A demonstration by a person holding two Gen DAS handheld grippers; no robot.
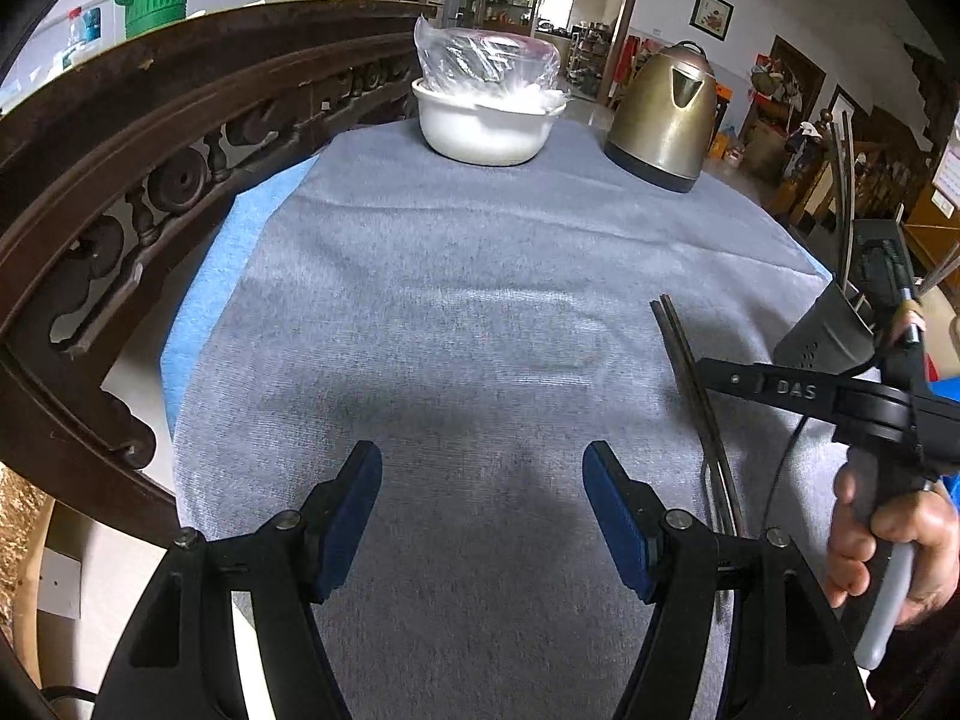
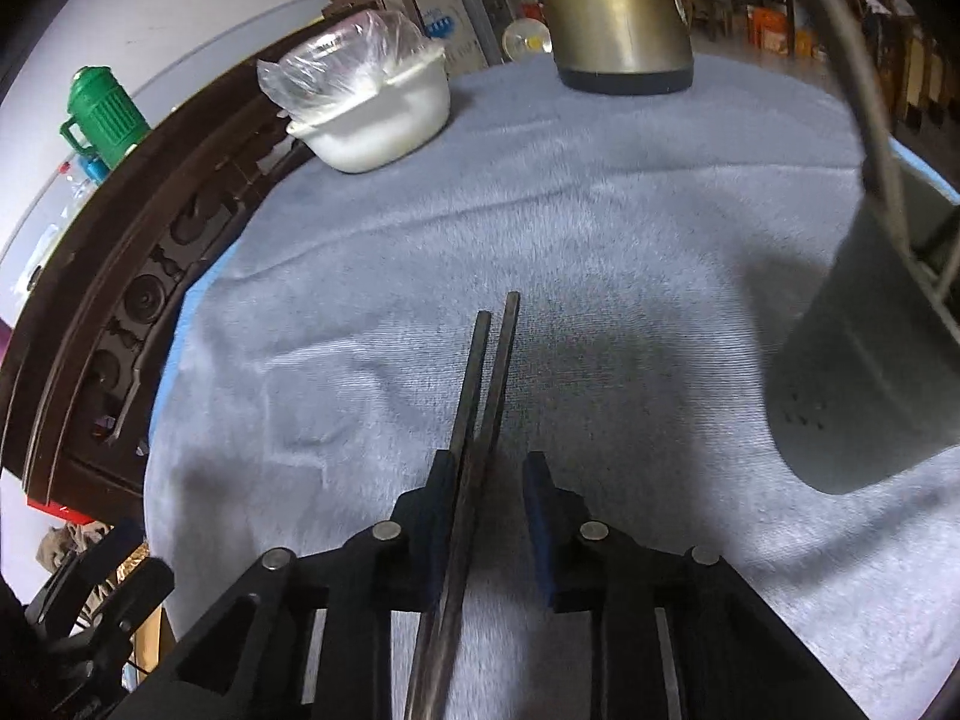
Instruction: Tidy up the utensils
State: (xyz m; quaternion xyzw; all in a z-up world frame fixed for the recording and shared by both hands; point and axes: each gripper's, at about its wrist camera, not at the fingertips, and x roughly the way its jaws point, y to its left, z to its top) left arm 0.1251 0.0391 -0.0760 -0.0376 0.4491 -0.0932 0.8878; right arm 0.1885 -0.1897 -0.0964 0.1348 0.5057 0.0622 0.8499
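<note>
Straddling a pair of dark chopsticks (image 2: 480, 420) on the grey cloth (image 2: 630, 252), your right gripper (image 2: 489, 480) has its jaws apart, not clamped. Your left gripper (image 1: 483, 480) hangs wide open over bare cloth. At two o'clock, the dark holder (image 2: 870, 396) contains utensils. At eleven, a white bowl (image 2: 384, 120) holds a plastic bag (image 2: 342, 66); a kettle (image 2: 618, 12) stands at twelve.

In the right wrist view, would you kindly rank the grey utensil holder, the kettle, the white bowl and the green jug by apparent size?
1. Grey utensil holder, though its nearness inflates it and the frame crops it.
2. Kettle and white bowl: alike; the kettle's top is cropped, so I won't rank them.
3. Green jug, smallest and farthest.
</note>
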